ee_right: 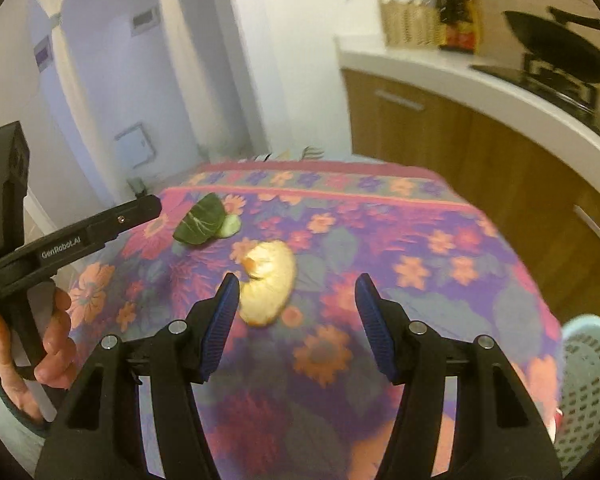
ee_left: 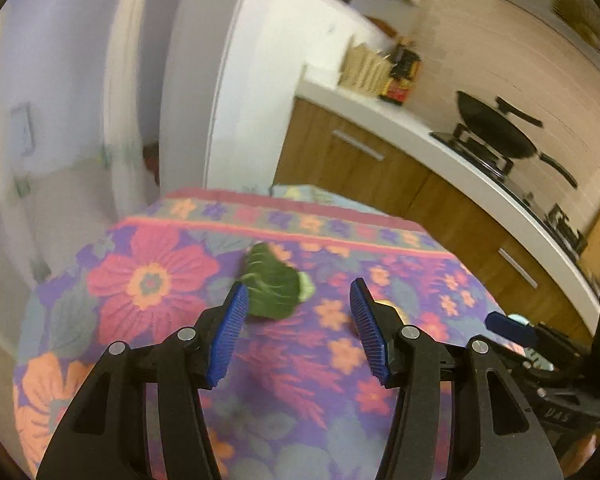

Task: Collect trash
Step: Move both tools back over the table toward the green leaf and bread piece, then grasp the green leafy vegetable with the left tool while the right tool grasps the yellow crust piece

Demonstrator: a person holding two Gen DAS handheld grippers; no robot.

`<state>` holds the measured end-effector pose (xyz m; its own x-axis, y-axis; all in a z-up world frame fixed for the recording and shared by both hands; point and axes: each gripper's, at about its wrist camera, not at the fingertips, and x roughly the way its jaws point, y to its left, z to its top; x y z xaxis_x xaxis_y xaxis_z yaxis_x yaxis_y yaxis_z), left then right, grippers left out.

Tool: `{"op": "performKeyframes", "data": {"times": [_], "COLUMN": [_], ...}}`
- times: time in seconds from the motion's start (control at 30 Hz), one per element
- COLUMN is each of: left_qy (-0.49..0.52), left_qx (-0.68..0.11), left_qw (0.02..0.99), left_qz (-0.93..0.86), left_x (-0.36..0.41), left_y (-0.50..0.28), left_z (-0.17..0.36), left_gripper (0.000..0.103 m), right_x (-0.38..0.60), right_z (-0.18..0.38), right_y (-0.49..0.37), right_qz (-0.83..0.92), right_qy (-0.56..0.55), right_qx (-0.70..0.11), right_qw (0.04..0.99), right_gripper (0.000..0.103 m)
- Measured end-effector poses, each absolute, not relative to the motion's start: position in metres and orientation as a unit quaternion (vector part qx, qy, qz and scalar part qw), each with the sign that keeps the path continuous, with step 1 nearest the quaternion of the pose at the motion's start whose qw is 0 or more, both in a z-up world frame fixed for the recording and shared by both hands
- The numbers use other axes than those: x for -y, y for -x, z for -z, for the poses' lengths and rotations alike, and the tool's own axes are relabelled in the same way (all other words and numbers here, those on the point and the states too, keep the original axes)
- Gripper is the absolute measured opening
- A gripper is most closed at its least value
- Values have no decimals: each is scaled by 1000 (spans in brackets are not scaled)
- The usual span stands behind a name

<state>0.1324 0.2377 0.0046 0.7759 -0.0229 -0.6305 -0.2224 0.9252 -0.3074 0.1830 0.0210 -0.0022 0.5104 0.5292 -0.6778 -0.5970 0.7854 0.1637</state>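
A green leaf with a pale cucumber slice at its right edge lies on the floral tablecloth. My left gripper is open and empty, just short of the leaf, its left finger beside it. In the right wrist view the leaf, the slice and a yellow fruit peel lie on the cloth. My right gripper is open and empty, with the peel just ahead of its left finger. The left gripper's body shows at the left there.
A light blue perforated basket stands below the table's right edge. A kitchen counter with wooden cabinets runs behind and to the right, with a black pan on the stove. White walls and a doorway are at the left.
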Motion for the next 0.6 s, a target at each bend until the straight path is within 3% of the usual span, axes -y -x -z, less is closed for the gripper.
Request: {"op": "performKeyframes", "data": {"times": [0.23,0.5,0.6], "left_qy": [216,165,151], "left_qx": [-372,-392,-389], "left_qw": [902,902,905], "left_qz": [-44,-82,-85], "left_x": [-254,-246,-242], "left_y": [-174,-190,-190], "left_z": [32,48,47], "left_gripper": [49,38,28], "right_x": [-54,-73,-73], "right_z": [23,37,42], "right_y": [-196,-196,-202], "right_qz": [-331,-308,-302], "right_qy": [54,106,105], "right_qx": [-354,-356,-373], "right_qw": [873,876,871], "right_gripper": [56,58,58]}}
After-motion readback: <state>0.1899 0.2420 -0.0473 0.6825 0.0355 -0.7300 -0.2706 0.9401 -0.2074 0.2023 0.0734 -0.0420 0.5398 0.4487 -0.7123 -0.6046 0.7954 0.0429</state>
